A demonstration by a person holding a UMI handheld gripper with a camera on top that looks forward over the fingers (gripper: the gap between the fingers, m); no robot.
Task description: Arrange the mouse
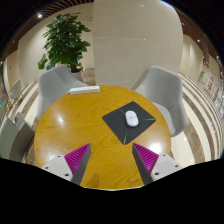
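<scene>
A white mouse (132,119) lies on a dark grey mouse pad (129,122) on the right part of a round wooden table (80,120). My gripper (112,158) hovers over the near side of the table, well short of the mouse pad. Its two fingers with magenta pads (76,157) stand wide apart with only bare table between them. The mouse is ahead and a little right of the fingers.
A thin white flat object (84,89) lies at the table's far edge. Two grey chairs stand around the table, one at far left (55,83) and one at right (165,90). A potted plant (63,40) stands behind.
</scene>
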